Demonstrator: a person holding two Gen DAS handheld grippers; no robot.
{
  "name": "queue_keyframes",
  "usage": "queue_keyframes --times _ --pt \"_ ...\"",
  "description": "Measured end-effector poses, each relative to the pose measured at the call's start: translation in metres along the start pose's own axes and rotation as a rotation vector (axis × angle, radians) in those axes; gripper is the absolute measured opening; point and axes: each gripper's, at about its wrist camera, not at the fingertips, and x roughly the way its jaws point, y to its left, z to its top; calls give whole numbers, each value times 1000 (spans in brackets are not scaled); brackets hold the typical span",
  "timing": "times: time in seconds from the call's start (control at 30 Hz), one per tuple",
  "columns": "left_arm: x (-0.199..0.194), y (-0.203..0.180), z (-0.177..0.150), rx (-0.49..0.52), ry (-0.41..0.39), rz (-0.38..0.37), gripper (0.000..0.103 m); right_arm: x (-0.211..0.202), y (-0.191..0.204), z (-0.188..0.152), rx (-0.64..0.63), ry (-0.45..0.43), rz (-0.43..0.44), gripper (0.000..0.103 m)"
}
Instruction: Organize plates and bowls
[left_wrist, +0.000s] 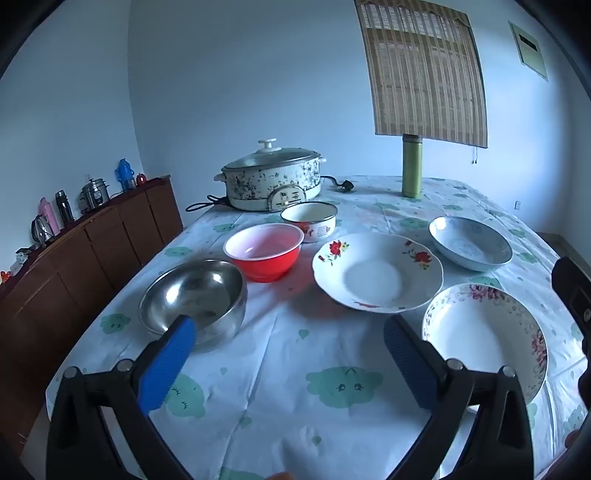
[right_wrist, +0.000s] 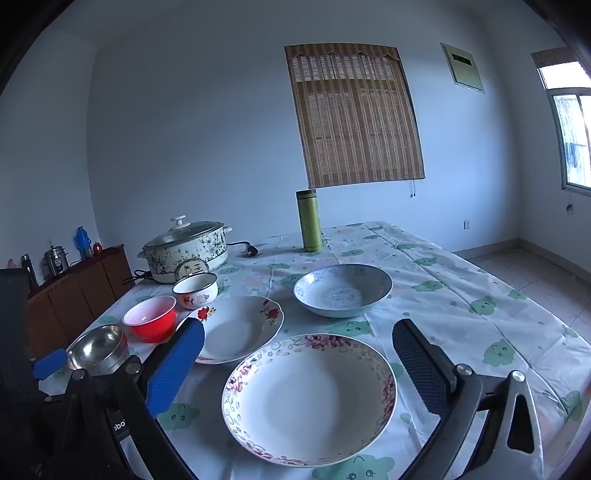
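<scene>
On the table stand a steel bowl (left_wrist: 194, 297) (right_wrist: 98, 345), a red bowl (left_wrist: 264, 253) (right_wrist: 151, 317), a small enamel bowl (left_wrist: 310, 221) (right_wrist: 195, 290), a white plate with red flowers (left_wrist: 376, 275) (right_wrist: 236, 328), a pale blue bowl (left_wrist: 471, 243) (right_wrist: 341, 290) and a pink-flowered plate (left_wrist: 487, 332) (right_wrist: 308, 398). My left gripper (left_wrist: 290, 330) is open and empty above the cloth, between the steel bowl and the pink-flowered plate. My right gripper (right_wrist: 297, 336) is open and empty, just above the pink-flowered plate's far rim.
An electric pot (left_wrist: 273, 179) (right_wrist: 186, 251) with a cord and a green flask (left_wrist: 412, 166) (right_wrist: 310, 221) stand at the table's far side. A wooden sideboard (left_wrist: 85, 251) with bottles lines the left wall. The tablecloth (left_wrist: 295, 387) covers the table.
</scene>
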Motion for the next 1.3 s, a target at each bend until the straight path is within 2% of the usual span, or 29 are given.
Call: queue_keyframes --times 0.27,0.37,1.3 --pt "4 -9 -2 -19 36 -18 103 5 0 -3 8 22 21 103" --pt "9 2 -4 -38 52 -38 103 5 -2 -3 5 25 16 103" --pt "14 14 -7 -50 70 -34 103 6 9 -7 -27 38 35 103"
